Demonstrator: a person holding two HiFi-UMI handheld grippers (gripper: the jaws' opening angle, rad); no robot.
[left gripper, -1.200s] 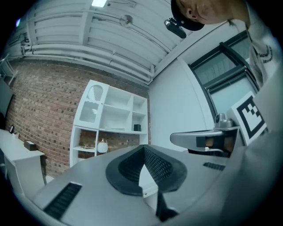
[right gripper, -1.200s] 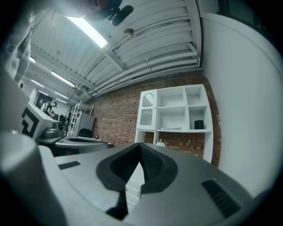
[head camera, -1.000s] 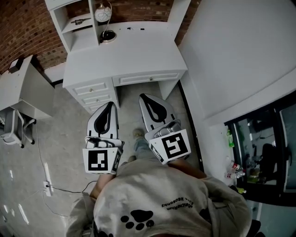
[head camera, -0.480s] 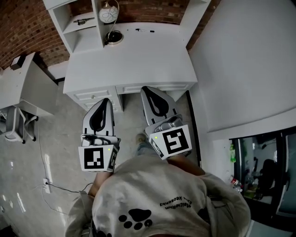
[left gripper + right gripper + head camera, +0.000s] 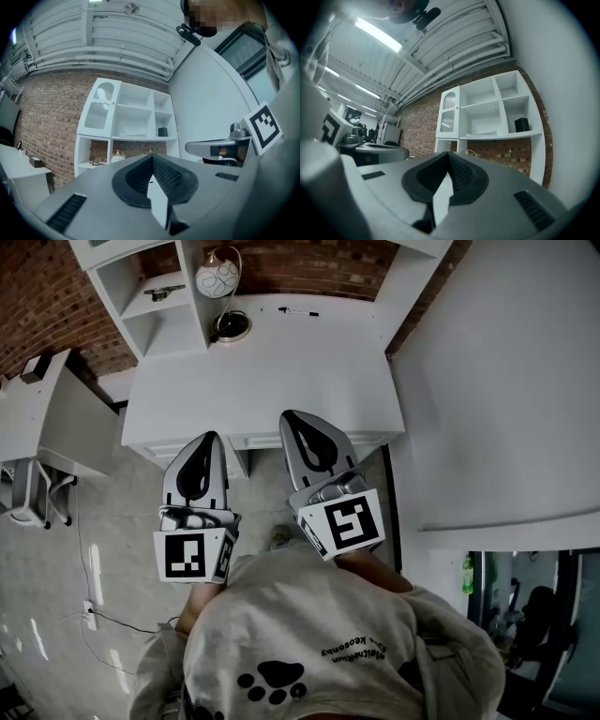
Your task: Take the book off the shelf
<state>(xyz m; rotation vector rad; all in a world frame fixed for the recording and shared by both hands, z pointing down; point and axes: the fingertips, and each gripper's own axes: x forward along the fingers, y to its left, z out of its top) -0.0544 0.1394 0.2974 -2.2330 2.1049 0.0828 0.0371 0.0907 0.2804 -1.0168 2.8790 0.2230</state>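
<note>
Both sets of tongs are pressed together with nothing between them. The left tongs (image 5: 206, 442) and the right tongs (image 5: 292, 423) are held side by side in front of the person's pale hooded top (image 5: 281, 643), apart from each other, tips toward the white counter (image 5: 281, 362). The right pair reaches a little further over the counter's front edge.

On the counter's far side sit a round white patterned globe (image 5: 214, 276) on a ring base and a thin dark pen (image 5: 298, 310).

Above it a white shelf unit (image 5: 460, 112) rises against the brick wall (image 5: 419, 126). What looks like the book (image 5: 480, 134), pale and flat, lies on the middle shelf, well away from both tongs. A small dark block (image 5: 521, 124) stands upright in the compartment to its right; I cannot tell what it is.
</note>
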